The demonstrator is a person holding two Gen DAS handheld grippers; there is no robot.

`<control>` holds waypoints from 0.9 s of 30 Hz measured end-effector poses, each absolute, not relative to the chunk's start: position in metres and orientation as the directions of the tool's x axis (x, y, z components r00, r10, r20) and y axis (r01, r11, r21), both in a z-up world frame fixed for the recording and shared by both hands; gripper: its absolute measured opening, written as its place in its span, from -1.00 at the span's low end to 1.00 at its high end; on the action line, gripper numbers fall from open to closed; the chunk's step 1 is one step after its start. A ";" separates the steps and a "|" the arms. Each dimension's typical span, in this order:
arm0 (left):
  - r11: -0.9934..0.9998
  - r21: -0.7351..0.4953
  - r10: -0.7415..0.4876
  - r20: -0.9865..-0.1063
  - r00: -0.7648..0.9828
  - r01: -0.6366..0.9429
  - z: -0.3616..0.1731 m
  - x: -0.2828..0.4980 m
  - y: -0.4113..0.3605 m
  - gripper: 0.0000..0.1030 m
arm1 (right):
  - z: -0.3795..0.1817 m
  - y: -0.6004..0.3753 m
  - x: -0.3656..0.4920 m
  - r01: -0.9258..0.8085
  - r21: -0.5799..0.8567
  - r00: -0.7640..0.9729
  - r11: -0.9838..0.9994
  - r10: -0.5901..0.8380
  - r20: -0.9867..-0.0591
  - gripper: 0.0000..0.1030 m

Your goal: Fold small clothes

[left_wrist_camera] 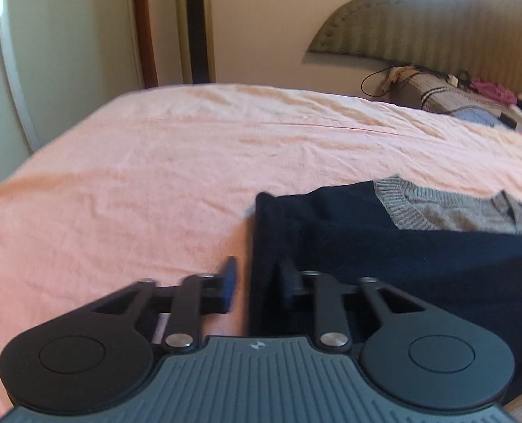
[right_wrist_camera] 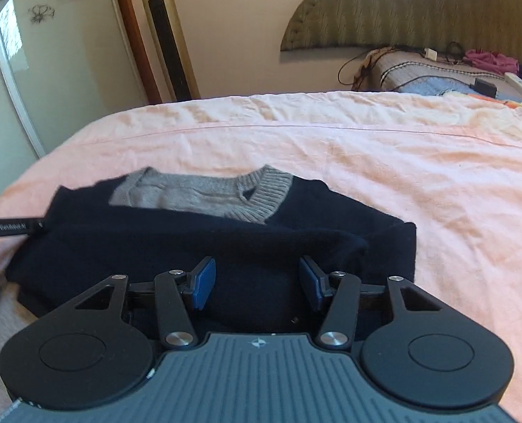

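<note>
A small navy sweater (right_wrist_camera: 225,246) with a grey ribbed collar (right_wrist_camera: 261,190) lies partly folded on the pink bedsheet (right_wrist_camera: 366,148). In the left wrist view the sweater (left_wrist_camera: 384,246) fills the lower right. My left gripper (left_wrist_camera: 257,282) straddles the sweater's left edge: the left blue pad is over the sheet, the right finger is against dark cloth, with a gap between them. My right gripper (right_wrist_camera: 257,282) is open, its blue pads (right_wrist_camera: 204,282) spread over the sweater's near edge, holding nothing. The left gripper's body (right_wrist_camera: 10,227) shows at the left edge of the right wrist view.
Pillows and clutter with cables (right_wrist_camera: 455,70) lie at the bed's head, below a padded headboard (right_wrist_camera: 419,10). A tall tower fan (right_wrist_camera: 165,31) and a wardrobe door (right_wrist_camera: 49,53) stand beyond the far bed edge. Bare sheet (left_wrist_camera: 137,176) spreads left of the sweater.
</note>
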State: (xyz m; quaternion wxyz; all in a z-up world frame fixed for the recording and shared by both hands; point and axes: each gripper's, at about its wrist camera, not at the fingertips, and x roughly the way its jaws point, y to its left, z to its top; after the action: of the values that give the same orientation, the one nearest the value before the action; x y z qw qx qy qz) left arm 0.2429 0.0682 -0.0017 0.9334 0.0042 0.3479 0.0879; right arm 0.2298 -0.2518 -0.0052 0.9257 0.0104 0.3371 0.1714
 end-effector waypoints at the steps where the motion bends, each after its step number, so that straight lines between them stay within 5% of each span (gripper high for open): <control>1: 0.978 0.124 0.209 -0.626 0.751 -0.169 -0.005 0.241 0.065 -0.83 | -0.007 -0.255 0.228 -0.302 0.127 0.725 0.945 0.315 -0.613 -0.12; 7: 0.918 0.347 0.363 -0.542 0.758 -0.192 -0.008 0.236 0.047 -0.82 | -0.010 -0.256 0.213 -0.303 0.116 0.748 0.946 0.311 -0.586 -0.01; 9: 0.878 0.416 0.438 -0.495 0.750 -0.239 -0.002 0.222 0.038 -0.80 | 0.002 -0.255 0.202 -0.276 0.161 0.741 0.948 0.316 -0.592 0.31; 13: 0.958 0.273 0.221 -0.512 0.830 -0.087 0.014 0.172 0.020 -0.72 | 0.015 -0.248 0.171 -0.345 0.170 0.734 0.923 0.378 -0.564 0.61; 15: 0.966 0.260 0.159 -0.558 0.815 -0.011 0.008 0.166 0.008 -0.40 | 0.009 -0.237 0.170 -0.358 0.129 0.712 0.925 0.360 -0.603 0.68; 19: 0.964 0.264 0.180 -0.573 0.800 -0.028 -0.002 0.174 0.016 -0.35 | -0.016 -0.233 0.173 -0.352 -0.013 0.734 0.936 0.267 -0.624 0.69; 21: 0.968 0.248 0.192 -0.590 0.784 -0.051 0.005 0.170 0.027 -0.02 | -0.011 -0.240 0.166 -0.314 0.002 0.741 0.949 0.247 -0.625 0.67; 23: 0.962 0.261 0.218 -0.579 0.786 -0.075 0.013 0.149 0.032 0.03 | -0.003 -0.242 0.150 -0.257 -0.005 0.744 0.966 0.194 -0.639 0.65; 25: 0.983 0.182 0.115 -0.567 0.816 -0.012 0.022 0.118 0.032 0.13 | 0.005 -0.243 0.119 -0.288 0.046 0.753 0.957 0.256 -0.607 0.67; 27: 0.993 0.092 -0.007 -0.572 0.821 0.073 0.023 0.092 0.028 0.67 | 0.002 -0.241 0.097 -0.357 0.101 0.713 0.929 0.341 -0.612 0.82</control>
State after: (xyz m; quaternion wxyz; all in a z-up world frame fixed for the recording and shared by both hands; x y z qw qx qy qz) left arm 0.0924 0.0278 0.0234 0.9525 0.0551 0.2988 -0.0210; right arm 0.0968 -0.2408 0.0018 0.9255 -0.0121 0.3282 0.1886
